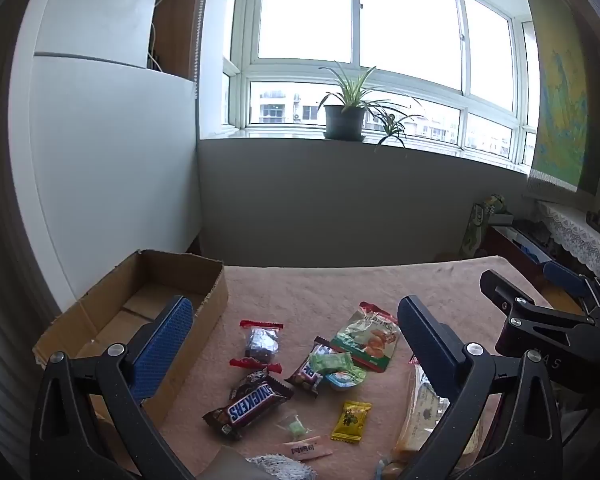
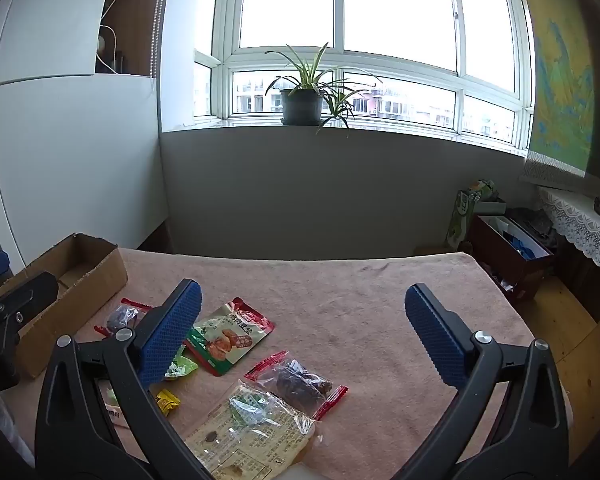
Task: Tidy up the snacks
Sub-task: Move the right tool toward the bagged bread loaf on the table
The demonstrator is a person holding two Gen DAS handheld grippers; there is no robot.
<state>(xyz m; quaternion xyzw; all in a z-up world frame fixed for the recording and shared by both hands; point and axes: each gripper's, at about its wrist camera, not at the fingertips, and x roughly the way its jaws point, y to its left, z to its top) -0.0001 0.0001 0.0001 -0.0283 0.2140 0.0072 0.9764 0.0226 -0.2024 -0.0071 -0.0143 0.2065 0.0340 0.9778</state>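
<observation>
Cardboard box sits at table's left edge, snacks scattered on the cloth right of it. Snickers bar nearest the box, candy to its right, pouch behind both. Potted plant on windowsill behind table.

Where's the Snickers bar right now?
Left wrist view: the Snickers bar lies on the pink cloth, right of the cardboard box.

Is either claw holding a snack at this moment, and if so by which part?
Nothing is held. The left claw and the right claw are both open above the snacks, with no wrapper between their fingers.
</observation>
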